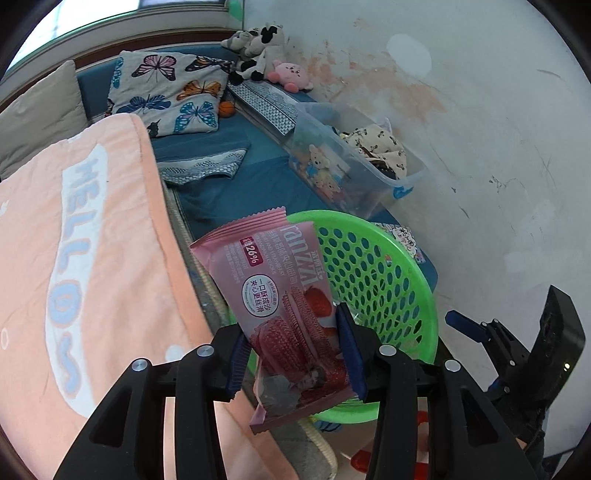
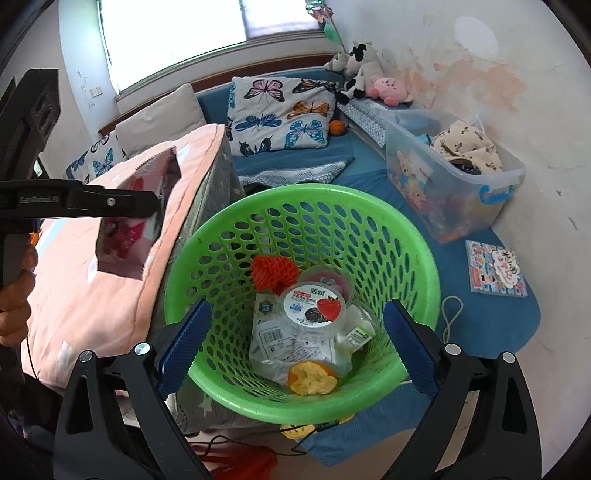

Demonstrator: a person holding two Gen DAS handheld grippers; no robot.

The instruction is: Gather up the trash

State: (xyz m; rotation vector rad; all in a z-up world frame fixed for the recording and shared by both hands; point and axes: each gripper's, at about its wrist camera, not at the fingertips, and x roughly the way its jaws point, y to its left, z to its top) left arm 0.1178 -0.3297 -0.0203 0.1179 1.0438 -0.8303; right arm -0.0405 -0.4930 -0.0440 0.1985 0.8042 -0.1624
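The left claw (image 1: pixel 291 343) is pinching a pink snack wrapper (image 1: pixel 273 295) beside the green basket (image 1: pixel 406 295), at its nine o'clock, ready for dropping. The right claw (image 2: pixel 295 343) is gaping wide around the basket, empty, apparently steadying it.

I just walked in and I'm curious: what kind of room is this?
Most likely a bedroom or child's room: a butterfly pillow on blue bedding, plush toys by the wall, and a clear bin of toys.

Stained white wall (image 2: pixel 517 122), bright window (image 2: pixel 177 33) (daylight), blue sofa (image 2: pixel 365 162) beneath.
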